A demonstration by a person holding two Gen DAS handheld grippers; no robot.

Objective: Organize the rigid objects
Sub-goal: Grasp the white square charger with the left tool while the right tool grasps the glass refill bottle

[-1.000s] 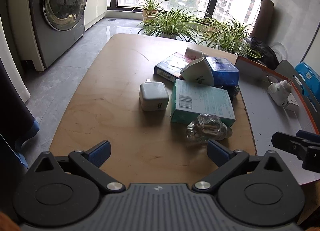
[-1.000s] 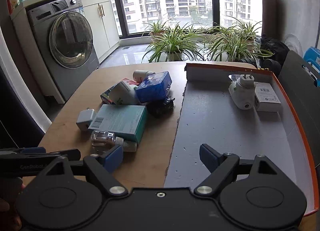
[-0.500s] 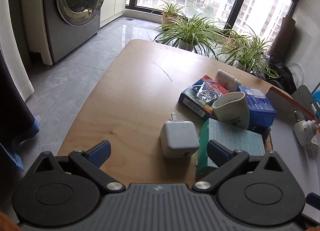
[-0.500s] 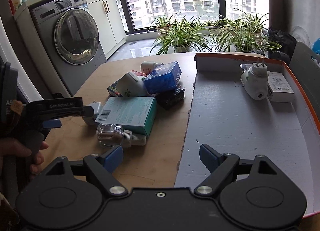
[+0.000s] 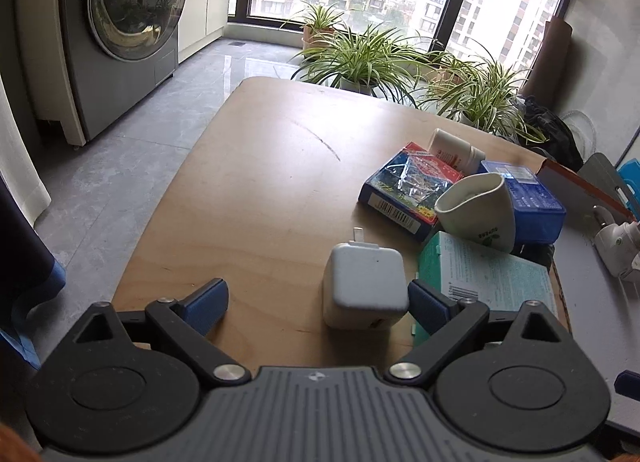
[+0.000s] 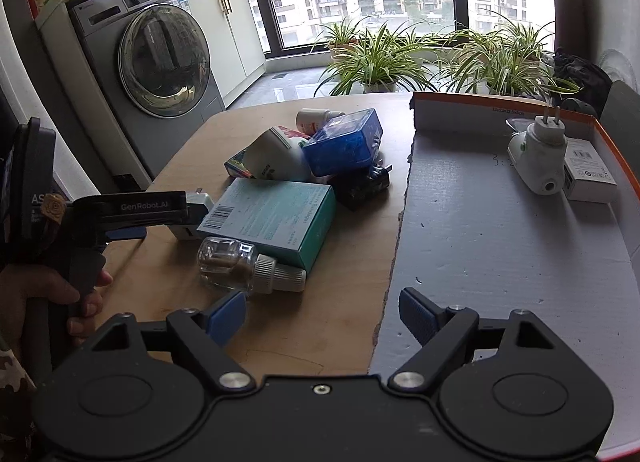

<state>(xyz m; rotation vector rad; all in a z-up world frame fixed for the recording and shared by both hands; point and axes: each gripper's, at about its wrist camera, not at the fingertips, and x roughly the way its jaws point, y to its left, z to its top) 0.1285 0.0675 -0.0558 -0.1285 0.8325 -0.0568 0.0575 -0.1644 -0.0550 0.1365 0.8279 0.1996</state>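
Note:
A white charger cube (image 5: 364, 290) lies on the wooden table (image 5: 260, 181) between the jaws of my left gripper (image 5: 316, 302). Those jaws are closing: the right pad sits against the cube and the left pad stands well apart. In the right wrist view the left gripper's finger (image 6: 140, 207) reaches across the cube. To its right lies a pile: teal box (image 5: 488, 274), white cup (image 5: 476, 209), blue plastic box (image 5: 524, 197), card pack (image 5: 408, 189) and white bottle (image 5: 452, 149). My right gripper (image 6: 322, 312) is open with nothing in it, near a clear glass bottle (image 6: 240, 262).
A grey tray with an orange rim (image 6: 500, 242) lies on the right, holding a white plug-in device (image 6: 540, 149) and a small white box (image 6: 588, 169). A black item (image 6: 360, 185) sits under the blue box. A washing machine (image 6: 160, 61) and potted plants (image 6: 380, 57) stand beyond the table.
My left gripper has swung left off the glass bottle and closed in on the charger cube, which now sits between its jaws. The jaws have narrowed a little. The right gripper barely shifted.

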